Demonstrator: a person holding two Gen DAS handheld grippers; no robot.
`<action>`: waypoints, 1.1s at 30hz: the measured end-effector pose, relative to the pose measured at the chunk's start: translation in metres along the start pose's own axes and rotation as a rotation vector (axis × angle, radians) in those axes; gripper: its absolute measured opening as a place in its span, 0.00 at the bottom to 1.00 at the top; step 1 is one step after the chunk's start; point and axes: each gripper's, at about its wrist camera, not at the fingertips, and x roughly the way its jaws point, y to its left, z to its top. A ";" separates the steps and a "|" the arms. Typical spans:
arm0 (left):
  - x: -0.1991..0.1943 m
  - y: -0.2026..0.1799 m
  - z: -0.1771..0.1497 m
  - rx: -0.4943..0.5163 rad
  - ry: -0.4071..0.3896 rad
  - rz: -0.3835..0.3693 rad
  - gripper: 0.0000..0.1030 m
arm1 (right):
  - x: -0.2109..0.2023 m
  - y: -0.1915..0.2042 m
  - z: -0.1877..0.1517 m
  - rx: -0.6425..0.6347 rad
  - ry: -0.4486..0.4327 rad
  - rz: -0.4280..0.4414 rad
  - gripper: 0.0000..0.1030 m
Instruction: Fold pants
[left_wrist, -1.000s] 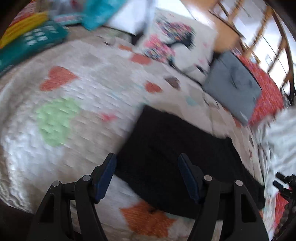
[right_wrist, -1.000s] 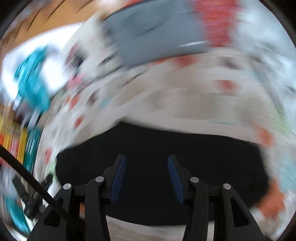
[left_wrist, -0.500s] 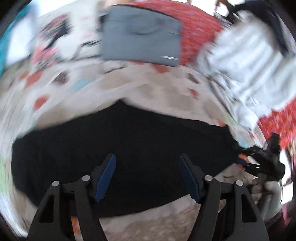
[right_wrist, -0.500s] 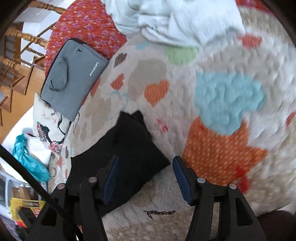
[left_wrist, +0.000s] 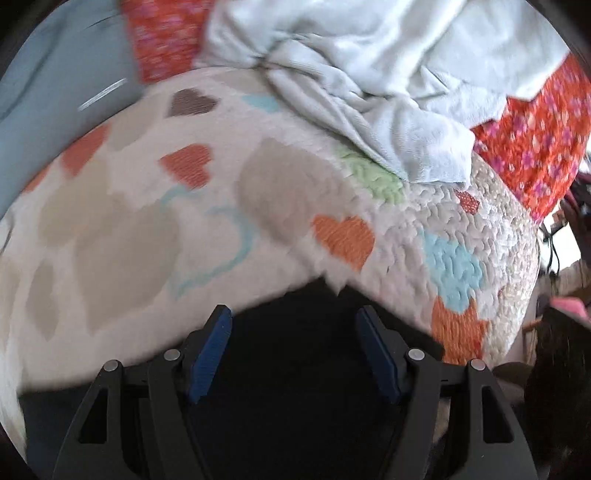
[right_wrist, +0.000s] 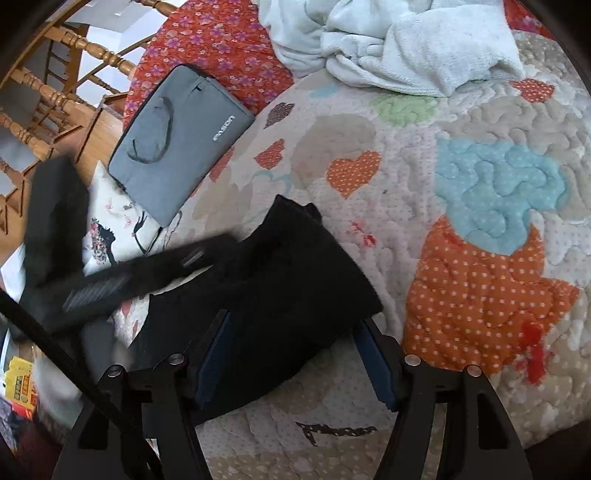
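The black pants (right_wrist: 288, 280) lie folded on a heart-patterned quilt (right_wrist: 480, 184). In the right wrist view my right gripper (right_wrist: 295, 354) is open, its blue pads either side of the pants' near right corner, just above the cloth. In the left wrist view the pants (left_wrist: 295, 369) fill the bottom under my open left gripper (left_wrist: 295, 347), which hovers over their far edge. The left gripper also shows blurred at the left of the right wrist view (right_wrist: 122, 280), over the pants' left part.
A grey laptop sleeve (right_wrist: 177, 140) and a printed cushion (right_wrist: 110, 229) lie at the back left. A pale crumpled blanket (right_wrist: 399, 48) lies at the back on a red floral cover (right_wrist: 214, 44). A wooden chair (right_wrist: 48, 92) stands beyond the bed.
My left gripper has swung right along the pants to their right end. My right gripper has closed in on the pants' right corner. Both stay open.
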 end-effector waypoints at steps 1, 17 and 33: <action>0.010 -0.005 0.006 0.032 0.017 -0.005 0.67 | 0.005 0.001 -0.001 -0.005 0.015 0.006 0.70; 0.032 -0.016 0.026 0.061 0.121 -0.154 0.05 | 0.032 0.013 0.017 -0.055 0.011 0.036 0.22; -0.115 0.181 -0.132 -0.565 -0.174 -0.188 0.38 | 0.080 0.171 -0.047 -0.417 0.243 0.236 0.56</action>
